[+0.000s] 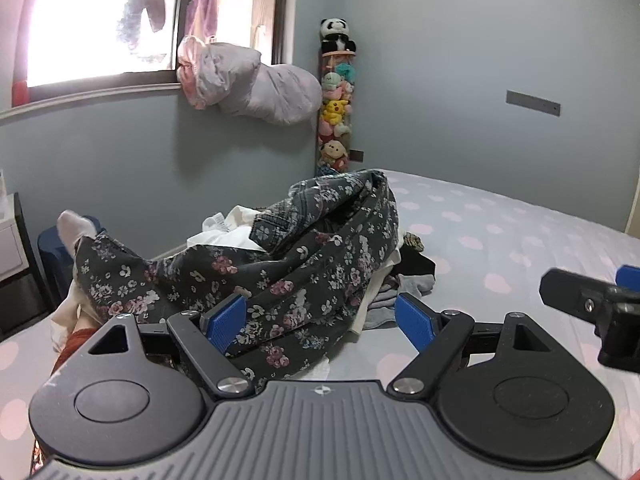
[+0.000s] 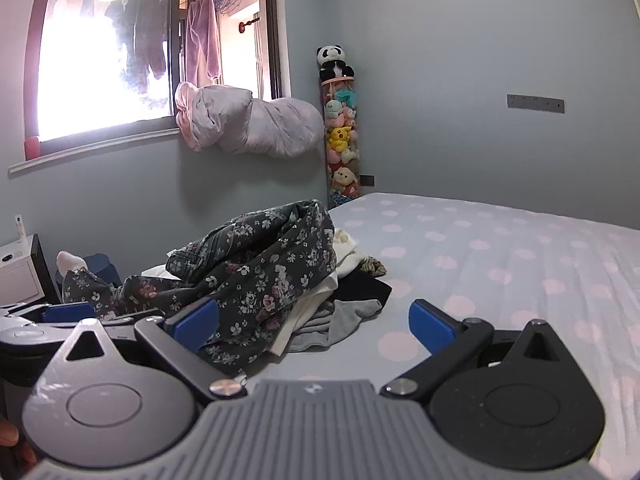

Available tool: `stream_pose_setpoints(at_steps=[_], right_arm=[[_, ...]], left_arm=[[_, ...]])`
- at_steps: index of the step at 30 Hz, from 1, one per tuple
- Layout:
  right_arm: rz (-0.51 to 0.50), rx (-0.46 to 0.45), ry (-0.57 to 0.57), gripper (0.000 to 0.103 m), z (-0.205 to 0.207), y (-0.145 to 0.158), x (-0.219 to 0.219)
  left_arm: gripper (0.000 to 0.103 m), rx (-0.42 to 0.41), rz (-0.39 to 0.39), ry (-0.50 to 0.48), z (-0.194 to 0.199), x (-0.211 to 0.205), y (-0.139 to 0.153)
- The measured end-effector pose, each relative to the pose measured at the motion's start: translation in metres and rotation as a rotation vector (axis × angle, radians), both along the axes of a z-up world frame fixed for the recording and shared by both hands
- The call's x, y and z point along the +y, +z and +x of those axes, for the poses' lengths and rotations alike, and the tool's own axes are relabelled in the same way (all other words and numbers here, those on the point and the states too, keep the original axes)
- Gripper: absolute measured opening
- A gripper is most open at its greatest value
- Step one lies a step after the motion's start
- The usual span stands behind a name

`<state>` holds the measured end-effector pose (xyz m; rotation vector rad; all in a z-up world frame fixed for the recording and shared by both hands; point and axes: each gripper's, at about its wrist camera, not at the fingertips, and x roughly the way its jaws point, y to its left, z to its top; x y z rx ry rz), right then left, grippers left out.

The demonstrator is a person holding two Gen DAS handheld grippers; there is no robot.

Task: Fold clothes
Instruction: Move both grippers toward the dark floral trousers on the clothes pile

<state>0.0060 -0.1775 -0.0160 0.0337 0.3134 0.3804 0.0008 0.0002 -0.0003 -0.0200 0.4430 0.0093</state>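
Two grippers, both spread wide, nothing pinched. Left gripper (image 1: 320, 320) low over the bed (image 1: 500, 248), blue pads either side of the near hem of a dark floral garment (image 1: 304, 264), left pad touching or just in front of the cloth, cannot tell which. Right gripper (image 2: 314, 322) spread likewise, its left pad just before the same floral cloth (image 2: 256, 276), its right pad over bare polka-dot sheet (image 2: 480, 264).

One heap of clothes near the left edge of the bed, floral piece draped on top. Beneath and beside it: one white garment (image 1: 228, 236), one black piece (image 1: 416, 266), grey socks (image 2: 352, 312) at the near right foot of the heap, one striped scrap (image 2: 374, 266) behind. Exact count of socks not clear. One white sock (image 1: 74, 228) sticking up at the far left end of the heap.

From the left wrist only: the tip of the other gripper at the right edge, and something orange-red (image 1: 76, 344) under the heap's near left corner. From the right wrist only: the other gripper's blue pad at the left edge, a fingertip (image 2: 8, 436) at the lower left corner, laundry hanging (image 2: 200, 36) outside the window.

Farther off: one white cabinet (image 2: 20, 276) at the left, one rolled pale quilt (image 1: 256, 80) on the window sill, one clear column of plush toys (image 1: 336, 120) in the corner, one panda (image 1: 337, 36) on top, one grey wall plate (image 2: 536, 104).
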Motion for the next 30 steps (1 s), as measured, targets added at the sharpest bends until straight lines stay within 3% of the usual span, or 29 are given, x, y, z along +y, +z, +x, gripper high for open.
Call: stream_pose_setpoints(at_steps=[6, 12, 30], right_arm=[[-0.020, 0.023, 0.011, 0.102, -0.001, -0.003, 0.003], [-0.050, 0.039, 0.024, 0.102, -0.001, -0.006, 0.014], [-0.065, 0.053, 0.044, 0.102, 0.000, -0.017, 0.019]], left_arm=[[0.082, -0.022, -0.083, 0.041, 0.002, 0.016, 0.004], [0.082, -0.028, -0.066, 0.067, 0.002, 0.017, 0.005], [0.082, -0.012, -0.037, 0.023, 0.001, 0.012, 0.002]])
